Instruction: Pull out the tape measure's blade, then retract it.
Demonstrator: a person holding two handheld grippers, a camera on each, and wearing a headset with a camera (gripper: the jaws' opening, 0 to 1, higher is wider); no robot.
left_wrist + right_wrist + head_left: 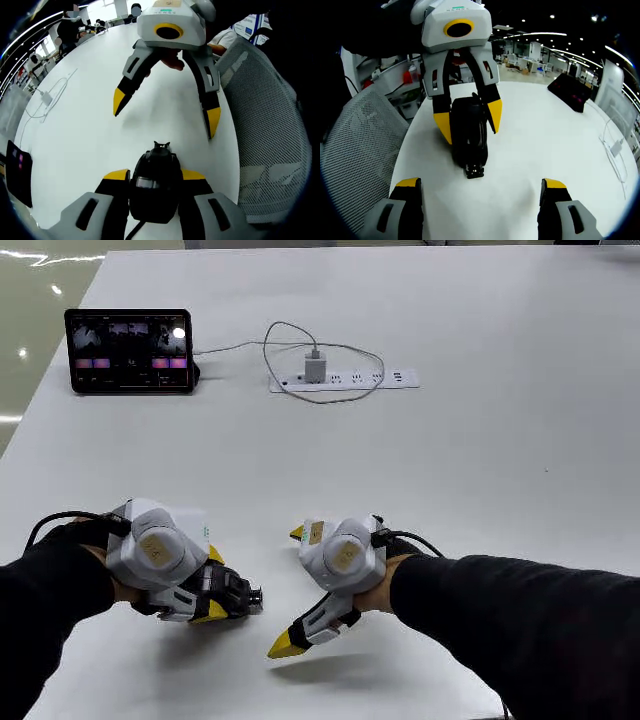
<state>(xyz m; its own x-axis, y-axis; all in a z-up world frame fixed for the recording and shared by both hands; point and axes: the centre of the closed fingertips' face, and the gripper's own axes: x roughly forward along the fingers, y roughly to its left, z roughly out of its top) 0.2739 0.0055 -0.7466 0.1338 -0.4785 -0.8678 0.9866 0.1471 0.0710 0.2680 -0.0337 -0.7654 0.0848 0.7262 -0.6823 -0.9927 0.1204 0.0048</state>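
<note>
Bright, even overhead light. White counter [480,470] nearly washed out; soft shadow under right gripper [291,590]. Glare streaks on floor [40,280], far left. Gripper views: heavy fisheye bending at edges; ceiling lamps [552,16] crisp.

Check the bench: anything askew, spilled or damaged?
Nothing stands out. The left gripper clamps the black tape measure, blade not pulled out; the right gripper faces it, open. The tablet and power strip sit square on the table, nothing spilled.
</note>
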